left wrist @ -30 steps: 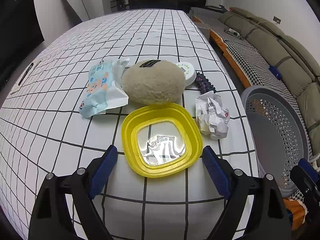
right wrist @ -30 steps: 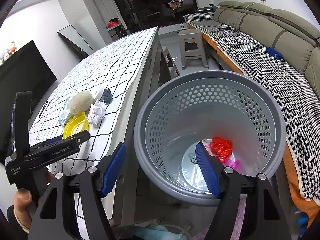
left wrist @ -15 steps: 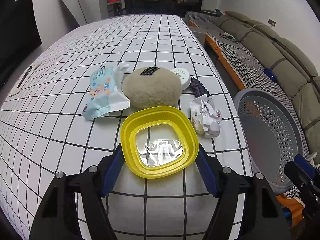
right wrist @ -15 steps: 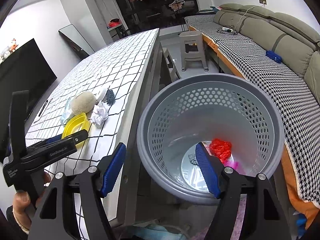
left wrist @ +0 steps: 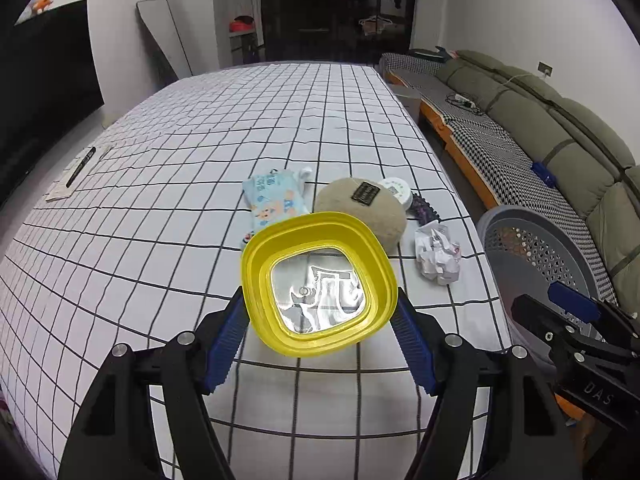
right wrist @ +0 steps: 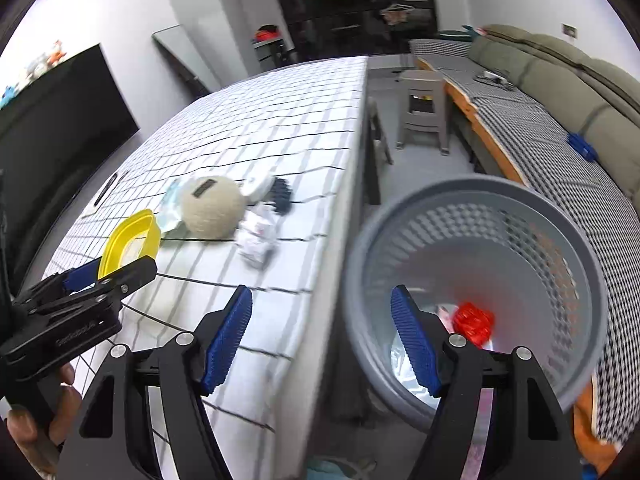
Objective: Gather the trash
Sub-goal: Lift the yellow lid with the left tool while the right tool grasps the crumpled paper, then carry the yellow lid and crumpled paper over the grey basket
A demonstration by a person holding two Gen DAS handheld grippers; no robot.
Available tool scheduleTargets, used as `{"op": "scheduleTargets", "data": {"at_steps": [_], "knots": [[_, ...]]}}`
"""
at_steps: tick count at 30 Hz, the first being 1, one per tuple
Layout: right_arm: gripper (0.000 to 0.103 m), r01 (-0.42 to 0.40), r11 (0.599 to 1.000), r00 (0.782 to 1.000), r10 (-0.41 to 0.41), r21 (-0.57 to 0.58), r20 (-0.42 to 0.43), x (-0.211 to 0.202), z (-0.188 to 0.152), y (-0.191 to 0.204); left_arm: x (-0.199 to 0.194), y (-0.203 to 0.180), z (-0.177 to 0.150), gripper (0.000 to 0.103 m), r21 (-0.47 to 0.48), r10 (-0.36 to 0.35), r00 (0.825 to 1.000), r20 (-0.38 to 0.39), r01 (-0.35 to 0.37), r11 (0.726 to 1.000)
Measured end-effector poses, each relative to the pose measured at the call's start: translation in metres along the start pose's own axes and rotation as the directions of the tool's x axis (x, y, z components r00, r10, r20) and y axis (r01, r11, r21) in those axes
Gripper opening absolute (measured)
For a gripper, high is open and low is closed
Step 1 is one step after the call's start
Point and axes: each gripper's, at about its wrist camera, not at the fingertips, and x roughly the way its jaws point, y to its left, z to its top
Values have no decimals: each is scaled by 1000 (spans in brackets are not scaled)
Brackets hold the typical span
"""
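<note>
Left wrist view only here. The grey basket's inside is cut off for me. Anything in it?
Observer: Yes. A red crumpled wrapper lies at the bottom of the grey basket, with pale wrappers beside it.
Operator: Right side carrying anything?
Observer: No. The right hand-held gripper is open, with nothing between its pads.
Operator: Yellow container flat?
Observer: No. Seen from the side, the yellow container is tilted, far edge raised, clamped in the left hand-held gripper.

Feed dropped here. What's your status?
Left claw shut on yellow lid, lifted. Right claw open, empty, by bin. Paper wad on table.
</note>
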Motion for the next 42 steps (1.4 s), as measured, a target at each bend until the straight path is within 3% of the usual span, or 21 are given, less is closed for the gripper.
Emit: {"op": "scheduleTargets", "data": {"at_steps": [5,15,21,26,35,42], "knots": [[69,-9,998,999,7,-62,-32,26,17,24,-2,23,-2,68,-31,38,999,10,-37,999],[68,65,990,991,-78,-129,-106,76,35,50,-3,58,-4,68,-82,80,997,17,-78,994],[54,101,980,987,-121,-174,-110,88,38,59,4,64,-3,68,-95,80,997,5,-79,992],[32,102,977,987,-123,-188,-105,89,38,63,6,67,-6,68,-101,80,997,3,-80,992],[31,80,986,993,-92,-144,-79,66,30,54,0,61,-5,68,-89,77,997,11,-76,993],[31,75,995,996,-78,-63,-45,31,12,28,-9,31,-7,68,-46,35,999,22,-34,998]]}}
